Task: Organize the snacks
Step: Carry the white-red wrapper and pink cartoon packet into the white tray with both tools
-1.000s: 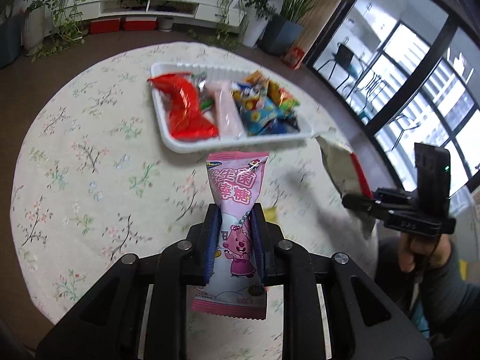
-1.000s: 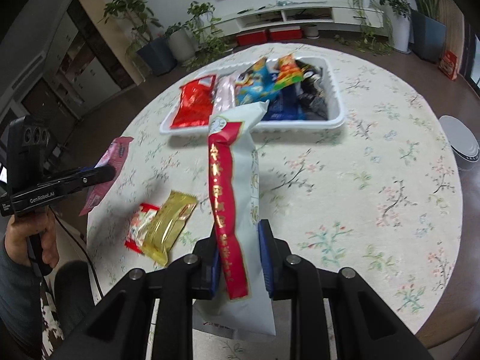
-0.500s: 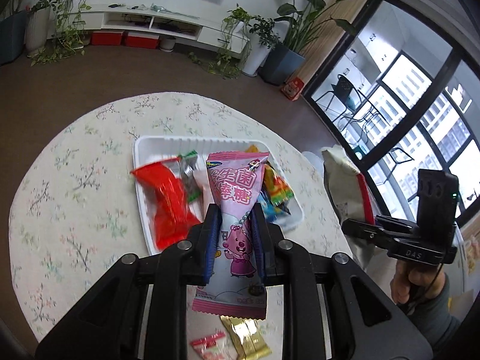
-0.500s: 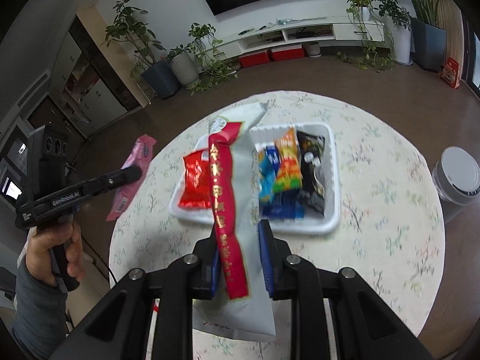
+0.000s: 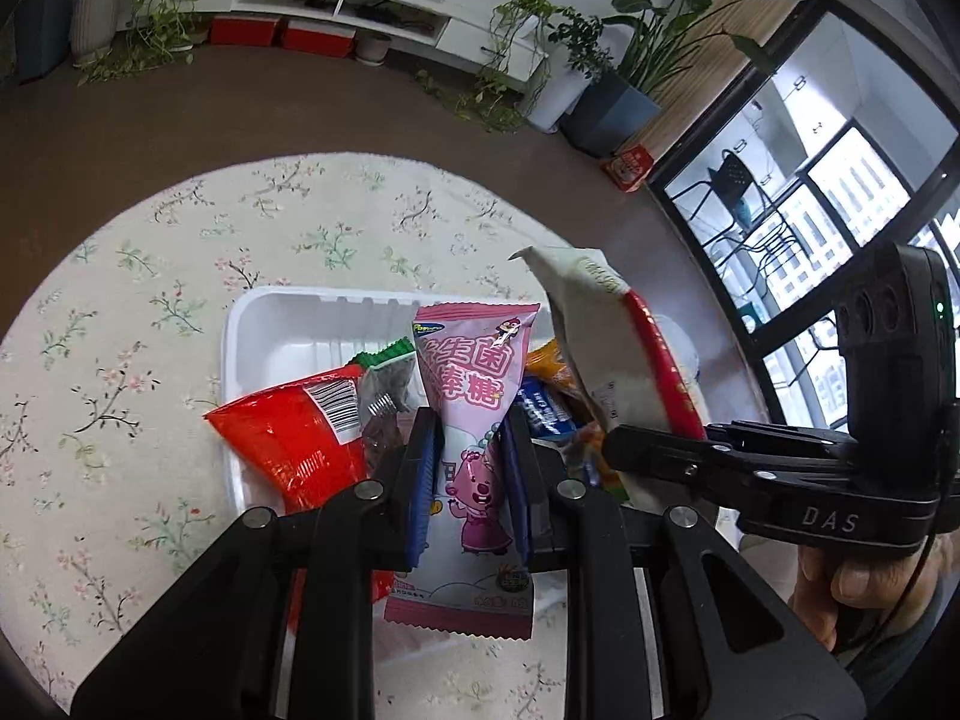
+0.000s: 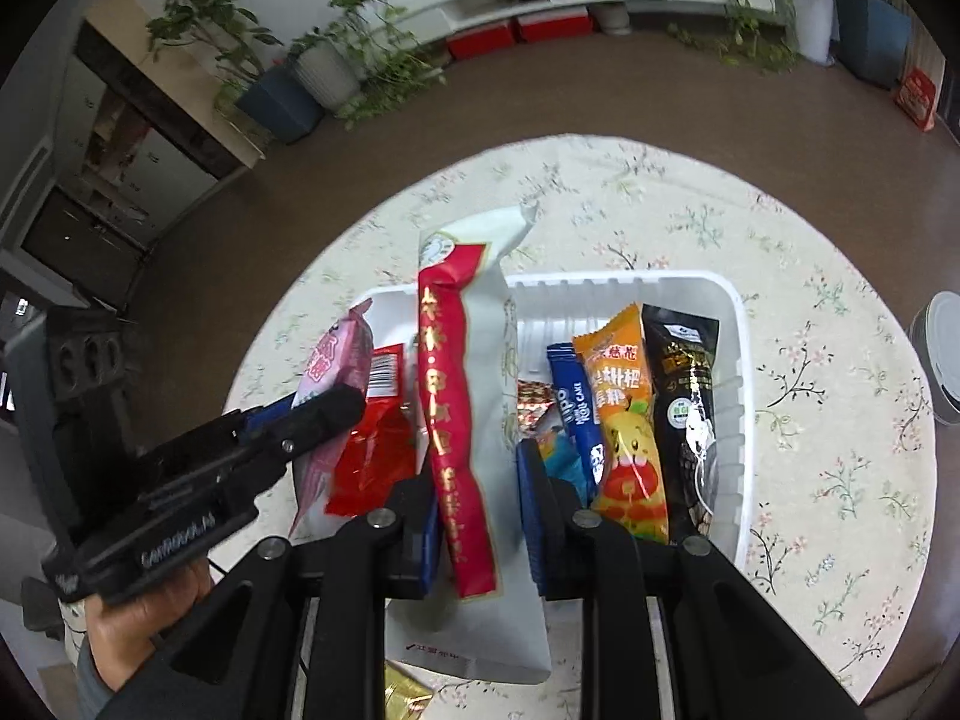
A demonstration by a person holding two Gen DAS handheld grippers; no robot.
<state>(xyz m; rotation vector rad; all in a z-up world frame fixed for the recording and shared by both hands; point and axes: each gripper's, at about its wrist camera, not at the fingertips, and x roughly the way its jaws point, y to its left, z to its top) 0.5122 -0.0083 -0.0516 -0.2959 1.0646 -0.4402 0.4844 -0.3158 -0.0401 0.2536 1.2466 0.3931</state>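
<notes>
Left fingers [image 5: 468,474] are clamped on the pink pack [image 5: 468,456], right fingers [image 6: 477,474] on the white pack [image 6: 480,396], both held over the tray [image 6: 735,330]. Tray sits mid-surface [image 6: 840,450], floral cloth bare all round to its curved edge; brown floor [image 5: 180,114] and plants [image 6: 360,60] beyond.

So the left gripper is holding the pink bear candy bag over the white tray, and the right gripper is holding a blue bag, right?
Not quite. The right gripper is shut on a white bag with a red stripe, not a blue one; the right wrist view shows it. The rest is right: the left gripper holds the pink bear candy bag over the white tray.
</notes>
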